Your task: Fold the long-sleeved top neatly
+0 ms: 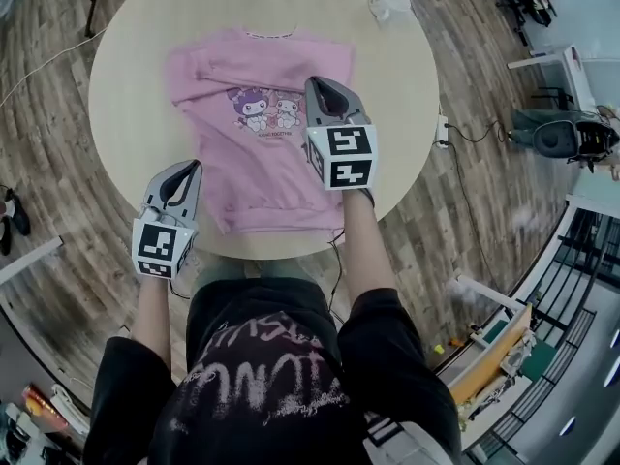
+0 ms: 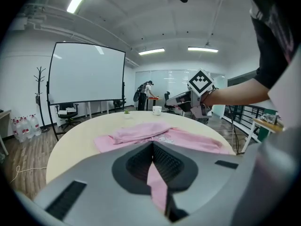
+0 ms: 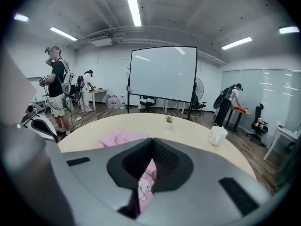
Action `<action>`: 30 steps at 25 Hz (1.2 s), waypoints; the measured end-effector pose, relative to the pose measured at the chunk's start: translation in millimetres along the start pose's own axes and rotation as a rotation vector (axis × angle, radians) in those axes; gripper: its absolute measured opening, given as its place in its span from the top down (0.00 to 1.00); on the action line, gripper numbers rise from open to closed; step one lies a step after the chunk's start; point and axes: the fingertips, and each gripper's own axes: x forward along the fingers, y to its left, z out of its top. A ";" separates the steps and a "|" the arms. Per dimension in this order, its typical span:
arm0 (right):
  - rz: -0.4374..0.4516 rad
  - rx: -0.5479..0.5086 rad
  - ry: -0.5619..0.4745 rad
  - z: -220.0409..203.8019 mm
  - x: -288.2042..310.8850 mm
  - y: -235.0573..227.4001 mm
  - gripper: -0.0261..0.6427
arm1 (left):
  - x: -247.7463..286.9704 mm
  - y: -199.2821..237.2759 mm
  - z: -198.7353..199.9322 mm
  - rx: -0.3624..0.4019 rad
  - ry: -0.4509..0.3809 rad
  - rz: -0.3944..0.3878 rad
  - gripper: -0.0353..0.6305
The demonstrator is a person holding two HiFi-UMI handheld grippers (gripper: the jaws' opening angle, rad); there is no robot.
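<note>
**Head view.** Round table (image 1: 136, 66), pale top. On it lies the long-sleeved top (image 1: 242, 172), pink, print upward. The collar is at the far side and the hem at the near edge, so the long axis runs straight away from the person. Cloth is bunched at the far-left shoulder. The left gripper (image 1: 191, 168) has its tips at the garment's left edge, above the near-left hem corner. The right gripper (image 1: 315, 83) is over the right half, just beside the print. A cup (image 1: 390, 3) stands well apart at the far right.

**Left gripper view.** The jaws are closed tip to tip. A pink strip shows in the slot behind them, but whether any cloth is pinched cannot be told. The garment spreads ahead and to the right.

**Right gripper view.** The jaws are closed together. The printed figure shows through the slot below the tips, and a grip on it cannot be confirmed. The rest of the top lies ahead and to the left.

**Judgement.** The top sits between both tools. The left one is nearer the hem, so it is better placed to lift that end toward the collar.
</note>
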 end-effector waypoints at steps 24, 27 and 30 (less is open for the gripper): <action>0.214 -0.145 -0.004 -106.8 -205.0 -17.6 0.95 | -61.0 -134.3 -1.8 0.280 0.164 0.145 0.93; 0.218 -0.174 0.027 -120.8 -211.5 -10.3 0.95 | -59.7 -137.6 -14.5 0.325 0.212 0.121 0.93; 0.208 -0.234 0.073 -139.6 -214.4 -0.4 0.95 | -59.7 -136.9 -34.6 0.368 0.266 0.099 0.93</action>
